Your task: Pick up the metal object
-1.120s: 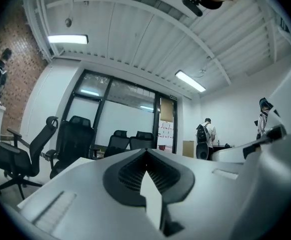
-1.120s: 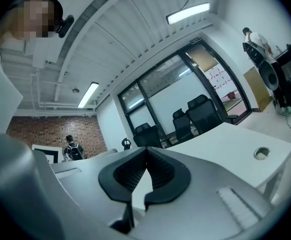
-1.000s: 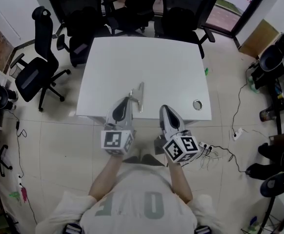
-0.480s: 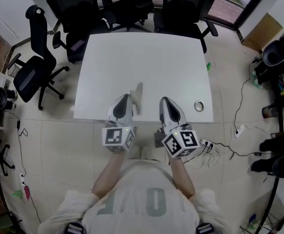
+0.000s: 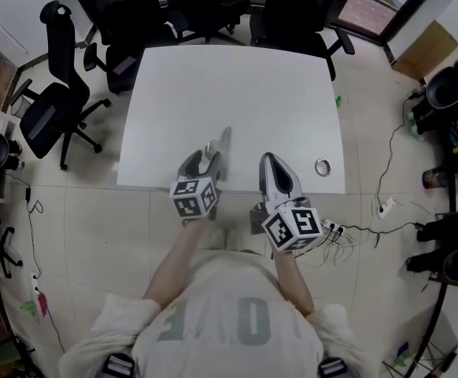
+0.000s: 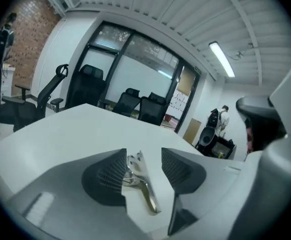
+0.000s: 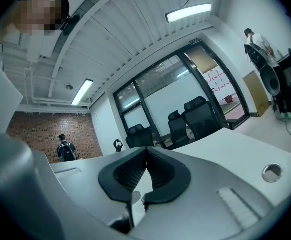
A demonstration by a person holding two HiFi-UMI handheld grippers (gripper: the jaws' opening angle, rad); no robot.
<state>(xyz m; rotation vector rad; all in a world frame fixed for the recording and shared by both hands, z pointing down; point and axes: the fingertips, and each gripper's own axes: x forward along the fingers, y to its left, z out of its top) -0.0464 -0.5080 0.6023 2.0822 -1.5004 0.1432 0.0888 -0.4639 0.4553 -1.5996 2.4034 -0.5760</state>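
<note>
white table (image 5: 237, 93); silver metal object (image 5: 225, 143)

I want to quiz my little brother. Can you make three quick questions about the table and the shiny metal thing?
1. True or false: the metal object lies on the white table.
2. Which hand-held gripper has it between its jaws: A left, B right?
3. Fill in: the right hand-held gripper has its jaws ____.
Key: 1 true. 2 A: the left hand-held gripper, jaws opening, straddles it without pressing. 3 shut.
</note>
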